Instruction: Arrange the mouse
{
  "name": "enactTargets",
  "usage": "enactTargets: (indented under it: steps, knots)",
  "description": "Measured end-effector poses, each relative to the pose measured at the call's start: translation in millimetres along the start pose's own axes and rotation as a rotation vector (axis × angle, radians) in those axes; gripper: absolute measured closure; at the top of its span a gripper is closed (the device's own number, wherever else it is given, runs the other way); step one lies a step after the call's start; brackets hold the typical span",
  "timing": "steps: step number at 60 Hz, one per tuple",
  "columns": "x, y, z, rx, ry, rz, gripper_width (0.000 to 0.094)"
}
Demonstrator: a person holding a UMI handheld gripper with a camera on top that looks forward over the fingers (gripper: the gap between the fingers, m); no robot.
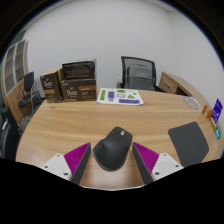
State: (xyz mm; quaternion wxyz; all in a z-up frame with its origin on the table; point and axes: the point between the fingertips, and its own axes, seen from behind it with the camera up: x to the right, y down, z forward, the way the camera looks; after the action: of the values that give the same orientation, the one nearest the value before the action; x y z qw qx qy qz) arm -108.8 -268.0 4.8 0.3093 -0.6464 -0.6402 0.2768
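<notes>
A black computer mouse [113, 147] lies on the wooden table [80, 120], between my gripper's [113, 160] two fingers. The magenta pads [78, 157] stand close on either side of its rear half. The left pad is at the mouse's side and a thin gap shows at the right pad. The fingers are open about it. A dark grey mouse mat [188, 142] lies on the table just right of the right finger.
Brown cardboard boxes [68, 84] stand at the table's far left. A printed sheet [121, 96] lies at the far middle. A black office chair [139, 72] stands behind the table. A blue item [217, 108] stands at the right edge.
</notes>
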Motion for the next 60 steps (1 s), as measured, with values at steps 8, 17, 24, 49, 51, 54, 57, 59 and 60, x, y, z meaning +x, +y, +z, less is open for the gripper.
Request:
enactTargets:
  steps: [8,17,24,49,51,54,57,59,60]
  knots:
    - [-2,-10,16,0.006,-0.012,-0.005,0.0069]
    - [-9,-20,33,0.008,-0.035,0.000,0.0071]
    - [-12,-24,44,0.006,-0.049,0.002,0.0095]
    - [-8,-26,48,0.008,-0.066,0.026,0.0490]
    - [-8,-26,48,0.003,-0.063,0.024,0.0517]
    - [-6,-27,48,0.001,-0.058,0.031,0.0548]
    - [-5,-27,48,-0.004,-0.047,0.025,0.0581]
    - [-4,-27,47,-0.005,-0.036,0.015,0.0597]
    - [-4,-26,46,-0.005,-0.033,0.015,0.0601]
